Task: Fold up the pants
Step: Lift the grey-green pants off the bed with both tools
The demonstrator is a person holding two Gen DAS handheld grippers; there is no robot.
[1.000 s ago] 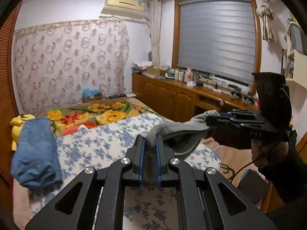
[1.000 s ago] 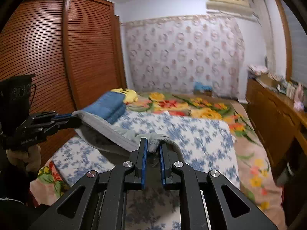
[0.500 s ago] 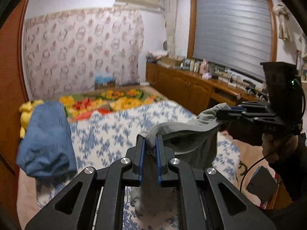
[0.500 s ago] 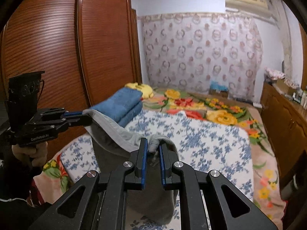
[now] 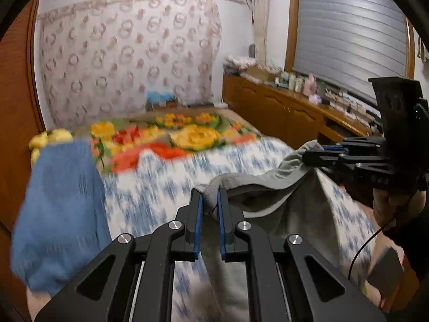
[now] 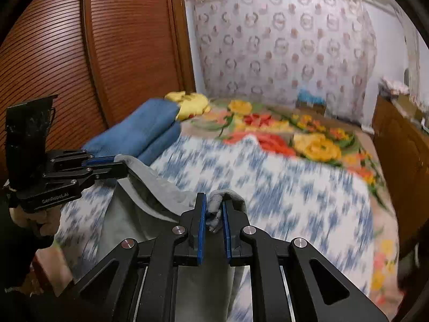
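Grey pants (image 5: 268, 187) hang in the air over the bed, stretched by their waistband between both grippers. My left gripper (image 5: 210, 196) is shut on one end of the waistband. My right gripper (image 6: 214, 204) is shut on the other end. The right gripper also shows at the right of the left wrist view (image 5: 308, 155), and the left gripper shows at the left of the right wrist view (image 6: 120, 165). The pants (image 6: 150, 187) sag between them and their legs hang down out of sight.
A bed with a blue-and-white floral sheet (image 6: 281, 187) and a bright flower blanket (image 5: 187, 136) lies below. Folded blue jeans (image 5: 59, 204) and a yellow plush (image 6: 190, 102) lie at its left side. A wooden wardrobe (image 6: 93, 53) and a cluttered sideboard (image 5: 295, 107) flank the bed.
Both grippers have lifted the pants higher off the bed and swung. The scene is motion-blurred now. The waistband is pulled a little more apart.
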